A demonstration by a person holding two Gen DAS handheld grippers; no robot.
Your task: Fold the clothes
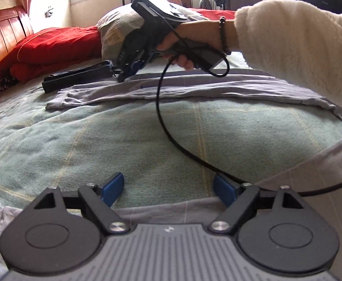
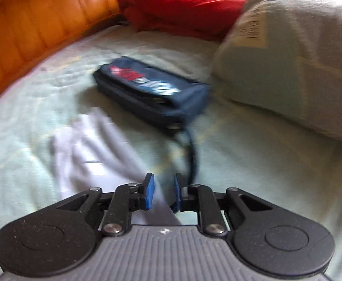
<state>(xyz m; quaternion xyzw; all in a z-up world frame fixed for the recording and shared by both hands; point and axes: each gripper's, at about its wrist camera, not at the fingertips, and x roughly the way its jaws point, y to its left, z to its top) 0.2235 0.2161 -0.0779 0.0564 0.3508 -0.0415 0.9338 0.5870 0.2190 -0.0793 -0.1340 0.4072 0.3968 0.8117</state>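
1. Across the middle of the bed (image 1: 147, 135), on its pale green checked blanket, a lavender-grey garment (image 1: 194, 89) lies flattened in a long band; more of the same cloth runs round the right side toward the near edge.
2. The left hand-held gripper (image 1: 168, 190) sits low at the near edge, its blue-padded fingers spread wide apart with nothing between them, bare blanket in the gap and garment cloth beneath its body.
3. The right hand-held gripper (image 2: 162, 193), held by a hand (image 1: 182, 46) in a fluffy cream sleeve (image 1: 299, 46), reaches to the far edge of the garment near the pillow (image 2: 299, 58).
4. In the right wrist view, which is blurred, its fingers stand narrowly apart with pale garment cloth (image 2: 96, 149) passing between them; whether they pinch it I cannot tell.
5. A dark blue pouch (image 2: 152, 93) lies just beyond the garment, toward the wooden headboard (image 2: 30, 23) and a folded red quilt (image 2: 185, 4).
6. A black cable (image 1: 161, 117) trails from the right gripper across the blanket.
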